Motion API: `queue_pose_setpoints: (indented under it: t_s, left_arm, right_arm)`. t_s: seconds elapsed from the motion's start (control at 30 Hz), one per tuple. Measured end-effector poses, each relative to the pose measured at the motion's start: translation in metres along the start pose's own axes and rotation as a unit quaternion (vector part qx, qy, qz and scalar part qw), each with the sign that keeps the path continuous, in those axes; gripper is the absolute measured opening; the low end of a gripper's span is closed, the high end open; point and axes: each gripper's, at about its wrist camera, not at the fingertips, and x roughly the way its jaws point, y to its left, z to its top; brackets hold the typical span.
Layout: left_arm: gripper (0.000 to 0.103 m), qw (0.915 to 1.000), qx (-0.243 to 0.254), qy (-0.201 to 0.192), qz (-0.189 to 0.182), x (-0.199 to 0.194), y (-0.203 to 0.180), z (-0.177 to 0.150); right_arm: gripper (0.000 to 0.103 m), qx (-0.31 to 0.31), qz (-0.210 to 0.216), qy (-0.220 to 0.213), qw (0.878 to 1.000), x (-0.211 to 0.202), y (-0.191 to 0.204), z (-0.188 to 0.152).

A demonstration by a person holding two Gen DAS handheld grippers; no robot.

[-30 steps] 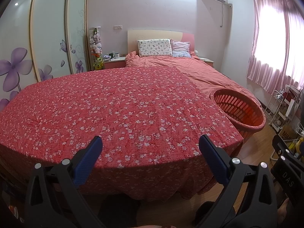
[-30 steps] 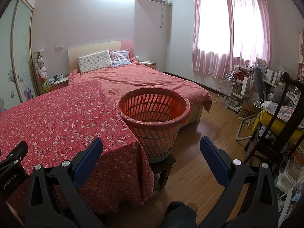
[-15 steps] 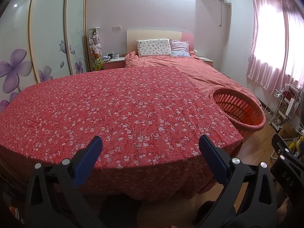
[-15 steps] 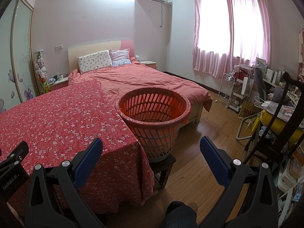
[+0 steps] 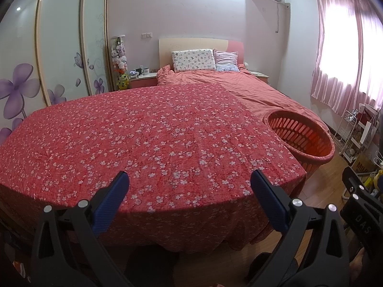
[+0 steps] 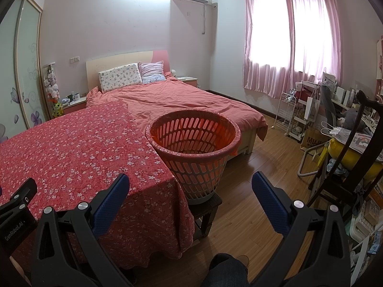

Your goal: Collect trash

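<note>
1. While both tools hang wide apart and grip nothing, we have the left tool [image 5: 189, 186] poised over the near edge of the bench and the right tool [image 6: 190, 187] aimed past the bench corner at the basket.
2. Comparing with a second ago, we find almost no change: both views hold the same framing, so we judge that we are pausing, not reaching.
3. Just beyond the left tool lies the bench [image 5: 143, 138], draped in a red flowered cloth, and we see no wrapper, paper or other trash anywhere on it.
4. At the bench's right corner stands the orange slotted basket [image 6: 194, 141], lined with a thin bag and raised on a small dark stool [image 6: 205, 205]; it touches or nearly touches the cloth edge, and it looks empty from the right wrist view.
5. We take the basket as the place for the trash, yet the trash itself is not in view, so either collection has not begun or it is already done; we cannot tell which.
6. Farther back, the bed [image 6: 186, 98] with its two pillows also shows nothing loose, and the cluttered shelves [image 6: 308, 110] under the window are too small to read.
</note>
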Motion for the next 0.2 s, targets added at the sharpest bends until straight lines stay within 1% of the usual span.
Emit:
queue_pose_setpoints:
  t_s: [0.2]
  left_arm:
    - [0.099, 1.0000, 0.000, 0.000, 0.000, 0.0005, 0.0014, 0.0003]
  right_arm:
    - [0.101, 0.002, 0.000, 0.003, 1.000, 0.0033, 0.0028, -0.0045]
